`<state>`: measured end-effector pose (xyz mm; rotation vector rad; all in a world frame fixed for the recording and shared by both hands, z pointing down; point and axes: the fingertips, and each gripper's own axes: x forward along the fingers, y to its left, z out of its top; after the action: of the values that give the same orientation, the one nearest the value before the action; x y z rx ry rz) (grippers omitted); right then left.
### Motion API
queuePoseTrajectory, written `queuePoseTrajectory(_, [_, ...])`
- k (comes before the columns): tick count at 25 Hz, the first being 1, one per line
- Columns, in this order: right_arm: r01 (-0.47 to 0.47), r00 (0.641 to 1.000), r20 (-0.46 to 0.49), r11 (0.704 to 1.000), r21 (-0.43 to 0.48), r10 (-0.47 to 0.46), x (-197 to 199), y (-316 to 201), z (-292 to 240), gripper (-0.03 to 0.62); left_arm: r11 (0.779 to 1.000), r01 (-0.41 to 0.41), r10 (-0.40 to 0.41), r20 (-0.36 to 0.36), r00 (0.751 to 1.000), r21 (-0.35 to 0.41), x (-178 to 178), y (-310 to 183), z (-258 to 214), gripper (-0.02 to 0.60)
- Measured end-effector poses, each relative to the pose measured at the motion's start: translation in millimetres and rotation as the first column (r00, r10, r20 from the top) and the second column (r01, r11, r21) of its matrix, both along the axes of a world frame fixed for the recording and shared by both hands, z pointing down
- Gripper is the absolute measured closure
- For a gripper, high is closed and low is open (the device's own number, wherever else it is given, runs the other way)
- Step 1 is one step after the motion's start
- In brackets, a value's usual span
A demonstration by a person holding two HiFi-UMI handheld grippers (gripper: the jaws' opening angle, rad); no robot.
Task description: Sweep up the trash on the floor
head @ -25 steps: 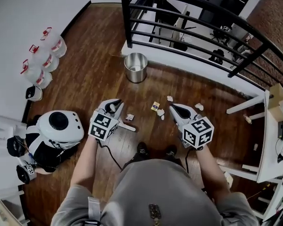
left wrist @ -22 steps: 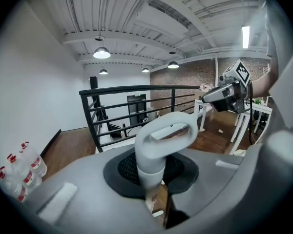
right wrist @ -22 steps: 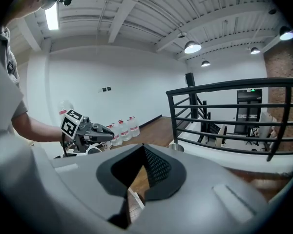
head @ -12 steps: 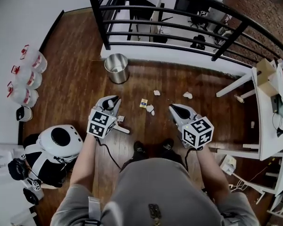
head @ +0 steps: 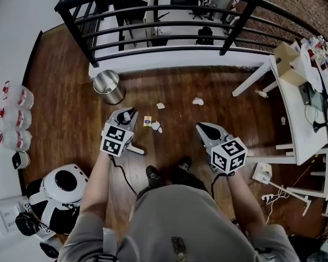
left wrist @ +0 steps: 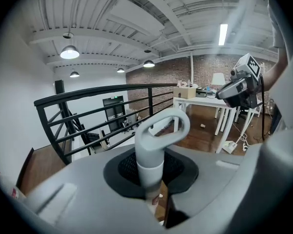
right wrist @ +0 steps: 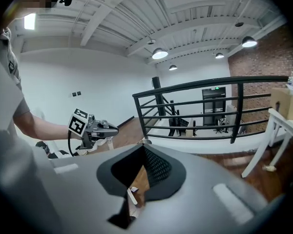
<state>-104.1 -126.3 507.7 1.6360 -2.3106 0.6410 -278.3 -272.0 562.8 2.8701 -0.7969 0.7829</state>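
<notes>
The left gripper (head: 126, 117) is clamped on a grey, loop-topped plastic handle (left wrist: 155, 139). The right gripper (head: 203, 129) has its tips together on nothing. Crumpled white paper scraps (head: 156, 126) lie on the brown wooden floor (head: 71, 108) between the grippers, short of its railed edge.

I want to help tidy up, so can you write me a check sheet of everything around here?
Surface: wooden floor, littered.
Job's things: crumpled paper bits and a small box lie on the floor; grey looped handle.
Clutter: metal bin, water jugs, white round machine.
Grippers: left gripper shut on the handle; right gripper shut, nothing in it.
Cables: black cable hangs from the left gripper.
Surroundings: black railing, white table.
</notes>
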Motion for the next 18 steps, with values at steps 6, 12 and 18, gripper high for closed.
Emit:
queuePoseTrajectory(6, [-0.077,0.997,0.018,0.997,-0.015,0.078,56,7,7,0.594,0.997,-0.077,0.077,0.022,0.997,-0.008,70,-9,9,0.538])
queuePoseTrajectory(12, [-0.108,0.994,0.025,0.994,-0.015,0.108,119,7,12,0.594,0.995,-0.099,0.099,0.022,0.995,0.000,141,-22,13,0.538])
queuePoseTrajectory(18, [-0.123,0.992,0.032,0.992,-0.016,0.123,174,1,13,0.594,0.994,-0.111,0.111,0.014,0.994,0.005,202,-34,14,0.538])
